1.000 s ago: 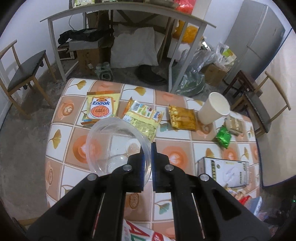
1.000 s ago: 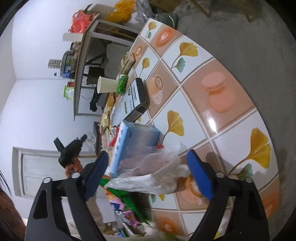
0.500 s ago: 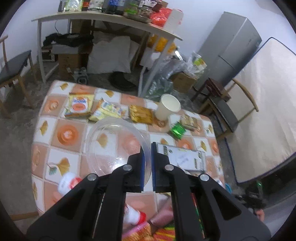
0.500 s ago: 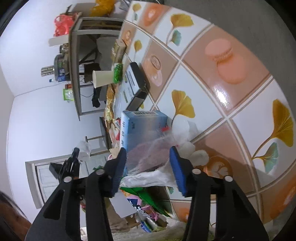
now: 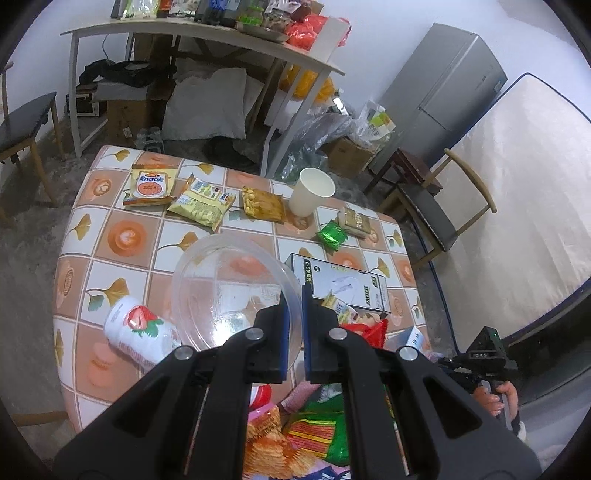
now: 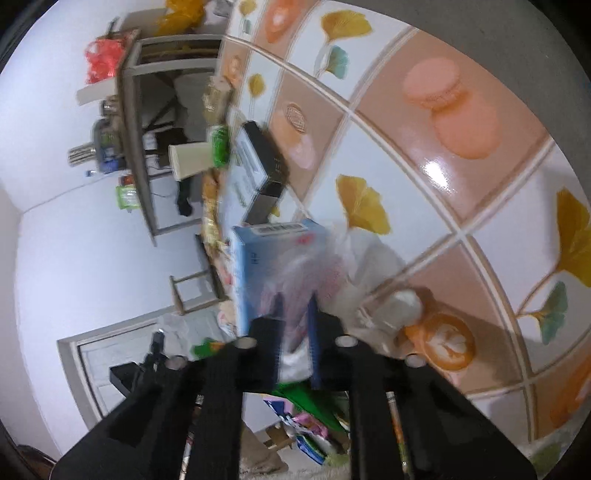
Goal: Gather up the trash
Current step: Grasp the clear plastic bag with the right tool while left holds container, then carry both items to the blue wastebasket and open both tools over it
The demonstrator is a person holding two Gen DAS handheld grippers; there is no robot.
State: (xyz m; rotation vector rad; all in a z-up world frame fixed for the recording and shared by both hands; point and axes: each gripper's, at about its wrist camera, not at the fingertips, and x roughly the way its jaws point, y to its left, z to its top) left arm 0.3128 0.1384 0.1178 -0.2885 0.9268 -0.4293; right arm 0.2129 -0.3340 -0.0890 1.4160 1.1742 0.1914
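Observation:
My left gripper (image 5: pixel 294 334) is shut on the rim of a clear plastic bowl (image 5: pixel 229 288) and holds it above the tiled table (image 5: pixel 110 236). My right gripper (image 6: pixel 294 345) is shut on a crumpled clear plastic bag (image 6: pixel 317 273) that lies against a light blue box (image 6: pixel 258 266) on the table (image 6: pixel 461 122). Snack packets (image 5: pixel 199 203), a white paper cup (image 5: pixel 312 192), a green wrapper (image 5: pixel 332 236) and a strawberry bottle (image 5: pixel 136 332) lie on the table. The right wrist view is blurred.
A black-and-white carton (image 5: pixel 343 284) lies mid-table, and also shows in the right wrist view (image 6: pixel 258 162). Chip bags (image 5: pixel 280 443) pile at the near edge. Chairs (image 5: pixel 432 210) stand right, a side table (image 5: pixel 203 33) and fridge (image 5: pixel 443 88) behind.
My left gripper rose and pulled back with the bowl, so more of the table shows. My right gripper closed from wide open onto the plastic bag.

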